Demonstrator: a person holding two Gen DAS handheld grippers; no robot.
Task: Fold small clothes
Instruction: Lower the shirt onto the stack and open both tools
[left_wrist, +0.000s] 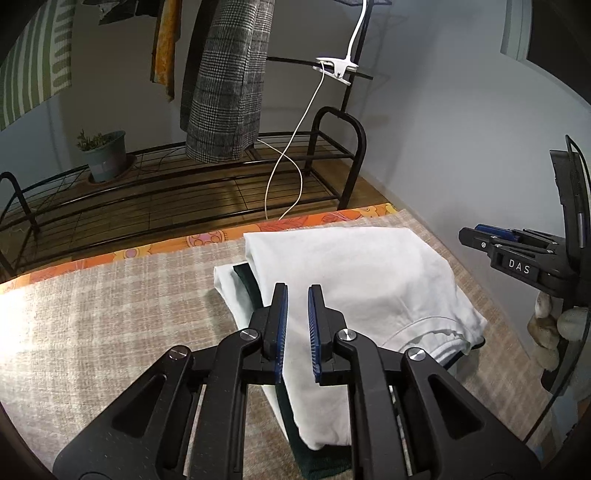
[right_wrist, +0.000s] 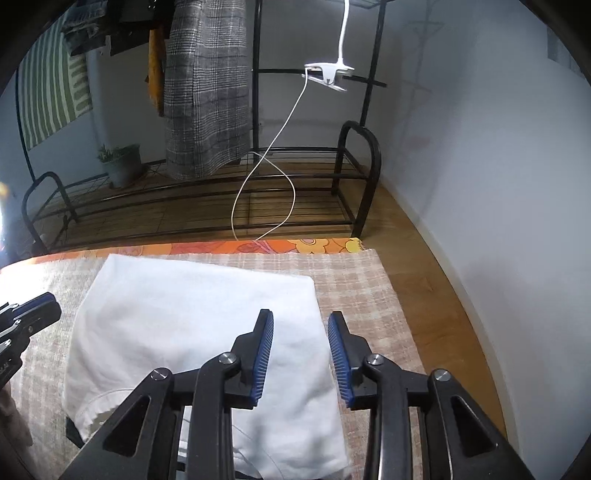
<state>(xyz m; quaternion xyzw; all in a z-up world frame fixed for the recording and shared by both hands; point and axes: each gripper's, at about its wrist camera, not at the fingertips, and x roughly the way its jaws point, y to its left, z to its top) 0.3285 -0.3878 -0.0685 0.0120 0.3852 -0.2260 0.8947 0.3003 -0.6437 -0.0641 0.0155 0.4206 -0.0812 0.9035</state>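
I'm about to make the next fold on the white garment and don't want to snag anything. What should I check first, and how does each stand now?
1. Left hand-held gripper open and empty: ok, jaws apart, nothing between them.
2. Right hand-held gripper open and empty: ok, jaws wide apart.
3. White garment lying on the checked cloth: ok.
4. Garment's edges aligned: not ok, a lower layer and dark trim stick out on the left.
5. White cable clear of the garment: ok, it hangs beyond the far edge.
6. Layers underneath smooth: cannot tell, hidden.
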